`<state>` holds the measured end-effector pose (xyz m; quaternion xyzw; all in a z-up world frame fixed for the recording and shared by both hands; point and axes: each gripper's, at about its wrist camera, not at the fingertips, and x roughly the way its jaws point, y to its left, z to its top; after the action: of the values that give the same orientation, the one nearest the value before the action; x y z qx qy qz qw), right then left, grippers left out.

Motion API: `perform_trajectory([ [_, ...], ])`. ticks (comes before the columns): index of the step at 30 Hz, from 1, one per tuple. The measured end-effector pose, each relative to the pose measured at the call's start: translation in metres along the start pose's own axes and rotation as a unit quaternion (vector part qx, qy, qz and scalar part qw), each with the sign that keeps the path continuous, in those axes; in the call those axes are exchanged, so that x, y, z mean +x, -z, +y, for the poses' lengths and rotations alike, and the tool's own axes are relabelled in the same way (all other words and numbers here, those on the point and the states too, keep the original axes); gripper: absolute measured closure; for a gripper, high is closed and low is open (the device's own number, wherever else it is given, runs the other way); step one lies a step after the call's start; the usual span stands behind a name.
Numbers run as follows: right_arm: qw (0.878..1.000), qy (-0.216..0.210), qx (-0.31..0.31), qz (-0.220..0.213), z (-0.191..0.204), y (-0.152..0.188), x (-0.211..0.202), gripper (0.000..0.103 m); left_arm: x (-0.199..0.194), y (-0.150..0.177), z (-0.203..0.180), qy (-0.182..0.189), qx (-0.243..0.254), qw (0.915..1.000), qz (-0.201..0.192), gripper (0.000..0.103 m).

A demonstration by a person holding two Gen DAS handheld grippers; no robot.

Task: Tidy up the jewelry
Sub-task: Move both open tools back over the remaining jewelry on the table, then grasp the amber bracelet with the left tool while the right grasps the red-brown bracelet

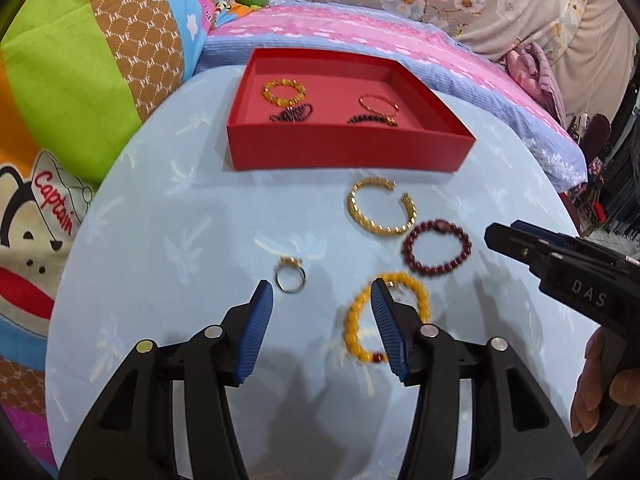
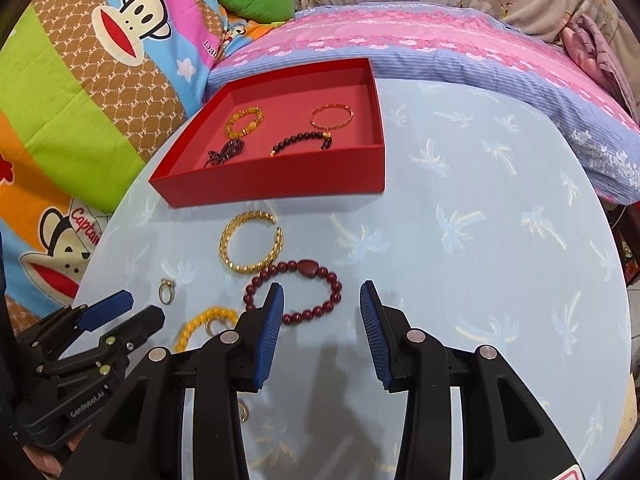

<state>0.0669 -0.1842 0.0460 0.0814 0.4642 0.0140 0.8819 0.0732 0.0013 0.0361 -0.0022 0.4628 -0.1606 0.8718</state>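
On a round table covered in a pale blue palm-print cloth point(image 2: 480, 200), a red box point(image 1: 344, 148) sits at the far side, already holding four pieces: a yellow beaded bracelet point(image 1: 283, 91), a thin gold bangle point(image 1: 378, 105) and two dark beaded strands point(image 2: 301, 141). Nearer the camera, a twisted gold cuff point(image 1: 382, 210), a dark red beaded bracelet point(image 2: 294, 294), a yellow bead bracelet point(image 1: 386, 316) and a small ring point(image 1: 291, 277) lie loose on the cloth. Both hand-held tools hover over these pieces with nothing between their blue pads. The left gripper point(image 1: 322, 298) stands with jaws apart, just short of the ring and the yellow beads; the right gripper point(image 2: 322, 300) is likewise parted beside the dark red bracelet. Cartoon-monkey bedding point(image 2: 100, 60) and a pink striped pillow point(image 2: 400, 36) border the table.
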Motion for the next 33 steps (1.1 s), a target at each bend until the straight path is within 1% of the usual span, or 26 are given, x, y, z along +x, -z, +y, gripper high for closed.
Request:
perform_trajectory([
  [5, 1.0, -0.002, 0.006, 0.008, -0.001, 0.009, 0.0, 0.064, 0.008, 0.012, -0.003, -0.001, -0.001, 0.9999, 0.015, 0.054],
  [13, 1.0, -0.001, 0.0, 0.018, 0.003, 0.019, 0.003, 0.064, 0.018, 0.018, -0.008, -0.007, 0.001, 0.9997, 0.023, 0.055],
  [21, 1.0, 0.006, -0.008, 0.02, 0.006, 0.019, 0.01, 0.064, 0.021, 0.021, -0.012, -0.027, 0.022, 0.9993, 0.012, 0.056],
  [24, 1.0, 0.01, -0.01, 0.02, 0.005, 0.016, 0.014, 0.064, 0.02, 0.022, -0.014, -0.026, 0.028, 0.9992, 0.01, 0.066],
  [26, 1.0, 0.013, -0.011, 0.019, 0.005, 0.013, 0.019, 0.064, 0.02, 0.021, -0.014, -0.02, 0.03, 0.9993, 0.012, 0.077],
  [27, 1.0, 0.014, -0.012, 0.019, 0.005, 0.012, 0.021, 0.064, 0.02, 0.021, -0.014, -0.018, 0.03, 0.9993, 0.013, 0.079],
  [31, 0.999, 0.02, -0.016, 0.02, 0.004, 0.006, 0.031, 0.064, 0.02, 0.019, -0.013, -0.012, 0.031, 0.9993, 0.02, 0.095],
  [33, 0.999, 0.022, -0.017, 0.019, 0.003, 0.004, 0.035, 0.064, 0.02, 0.018, -0.011, -0.004, 0.023, 0.9994, 0.025, 0.095],
])
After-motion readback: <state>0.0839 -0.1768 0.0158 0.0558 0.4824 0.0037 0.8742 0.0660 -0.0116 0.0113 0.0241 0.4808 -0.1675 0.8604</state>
